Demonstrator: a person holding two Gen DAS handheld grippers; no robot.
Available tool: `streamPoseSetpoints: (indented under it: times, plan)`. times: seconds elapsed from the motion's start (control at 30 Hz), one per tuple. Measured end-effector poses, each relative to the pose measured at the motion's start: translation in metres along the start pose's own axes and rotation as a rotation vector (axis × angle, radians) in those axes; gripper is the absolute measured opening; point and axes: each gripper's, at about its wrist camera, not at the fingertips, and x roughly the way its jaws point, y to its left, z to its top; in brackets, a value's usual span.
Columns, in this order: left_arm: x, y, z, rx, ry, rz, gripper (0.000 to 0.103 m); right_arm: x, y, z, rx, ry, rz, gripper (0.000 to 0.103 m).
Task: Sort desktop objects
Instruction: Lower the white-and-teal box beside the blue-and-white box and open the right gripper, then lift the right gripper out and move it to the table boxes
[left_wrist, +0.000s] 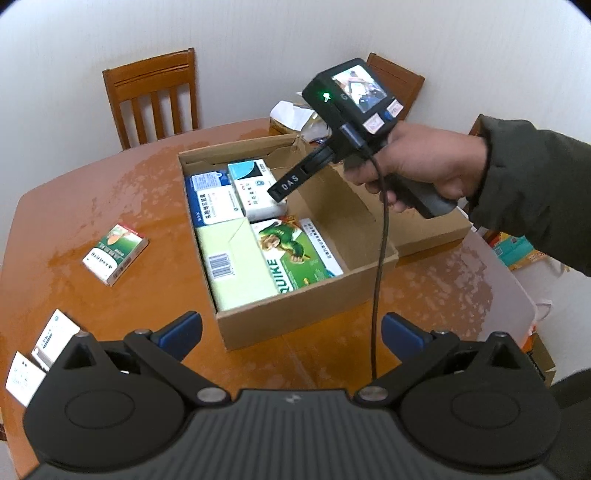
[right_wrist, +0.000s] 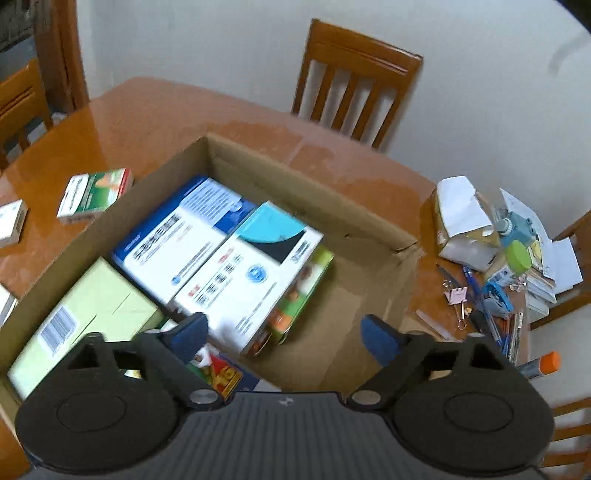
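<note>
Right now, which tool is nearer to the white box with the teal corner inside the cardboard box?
Right. The right tool hangs open just above that white box; the left tool waits outside the cardboard box.

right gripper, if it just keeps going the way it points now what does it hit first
Most likely the white box with the teal corner lying in the cardboard box. The open right gripper aims down into it, though depth is hard to judge and the bare box floor lies just beside.
</note>
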Motion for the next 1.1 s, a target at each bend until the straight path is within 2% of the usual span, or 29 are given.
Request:
streamPoseSetpoints:
  times: [0.13, 0.27, 0.47, 0.6, 0.83, 0.9, 0.97, 1.03, 1.1]
  plan:
    - [0.005, -0.005, 0.008, 0.004, -0.016, -0.029, 0.103, 0.015, -0.011, 0.005, 0.087, 0.03, 0.079, 0.096]
    - [0.001, -0.013, 0.005, 0.039, -0.021, -0.032, 0.103, 0.008, -0.01, 0.007, 0.078, -0.039, 0.032, 0.096]
    - [-0.002, -0.01, -0.004, 0.018, -0.007, -0.019, 0.103, 0.025, -0.022, 0.008, 0.245, 0.006, 0.26, 0.096]
    - [-0.006, -0.002, -0.009, -0.012, -0.014, -0.007, 0.103, 0.032, -0.016, 0.007, 0.259, 0.016, 0.334, 0.096]
    - [-0.014, 0.019, -0.019, -0.067, -0.029, -0.003, 0.103, 0.028, -0.005, 0.012, 0.226, -0.013, 0.42, 0.096]
    - [-0.015, 0.027, -0.023, -0.082, -0.027, 0.003, 0.103, 0.019, -0.005, 0.016, 0.227, -0.007, 0.367, 0.096]
    - [-0.016, 0.036, -0.027, -0.099, -0.024, 0.014, 0.103, 0.003, -0.002, 0.023, 0.203, -0.026, 0.271, 0.096]
    - [-0.015, 0.048, -0.031, -0.122, -0.01, 0.044, 0.103, -0.017, 0.012, 0.036, 0.116, -0.109, 0.254, 0.096]
    - [-0.012, 0.06, -0.035, -0.143, 0.011, 0.087, 0.103, -0.03, 0.039, 0.055, -0.057, -0.169, 0.317, 0.097]
